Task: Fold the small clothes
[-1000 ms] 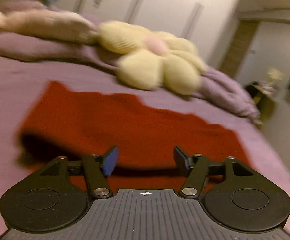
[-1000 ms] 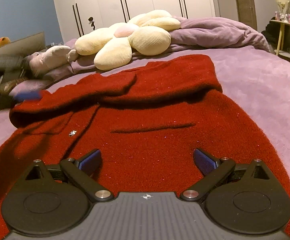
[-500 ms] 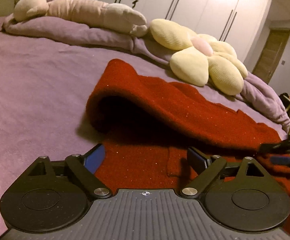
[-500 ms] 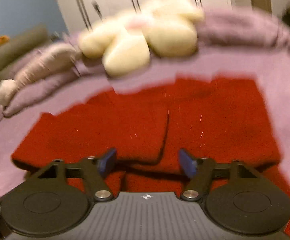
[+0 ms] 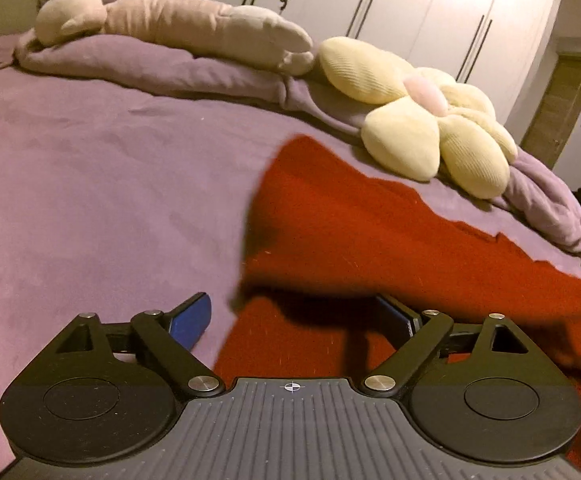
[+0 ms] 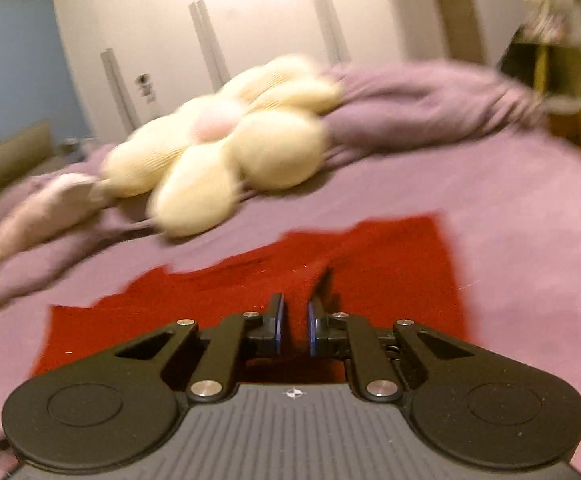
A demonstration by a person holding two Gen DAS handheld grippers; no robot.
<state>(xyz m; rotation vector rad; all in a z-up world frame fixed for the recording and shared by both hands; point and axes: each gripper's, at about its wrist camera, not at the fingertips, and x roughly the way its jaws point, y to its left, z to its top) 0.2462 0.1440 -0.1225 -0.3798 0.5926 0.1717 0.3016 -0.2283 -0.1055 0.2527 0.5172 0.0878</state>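
A red knitted garment (image 5: 370, 232) lies spread on the purple bed (image 5: 90, 200). Its upper layer is lifted off the lower one toward the right and casts a dark shadow beneath. My left gripper (image 5: 292, 316) hovers low at the garment's near left edge. Its jaws are wide and closing, with the left pad over bare bed and the right pad over red cloth; neither presses on it. In the right wrist view my right gripper (image 6: 294, 320) is shut on a raised fold of the red garment (image 6: 390, 264), which shows between the blue pads.
A cream flower-shaped cushion (image 5: 430, 128) (image 6: 230, 152) and a long pinkish plush toy (image 5: 178, 28) lie on a bunched purple duvet (image 5: 150, 68) at the bed's far side. White wardrobe doors (image 5: 410, 8) stand behind. Open bedspread stretches left of the garment.
The right gripper's jaws went from wide open to shut on a fold of the garment and rose with it. The left gripper shifted toward the garment's left edge and its jaws widened.
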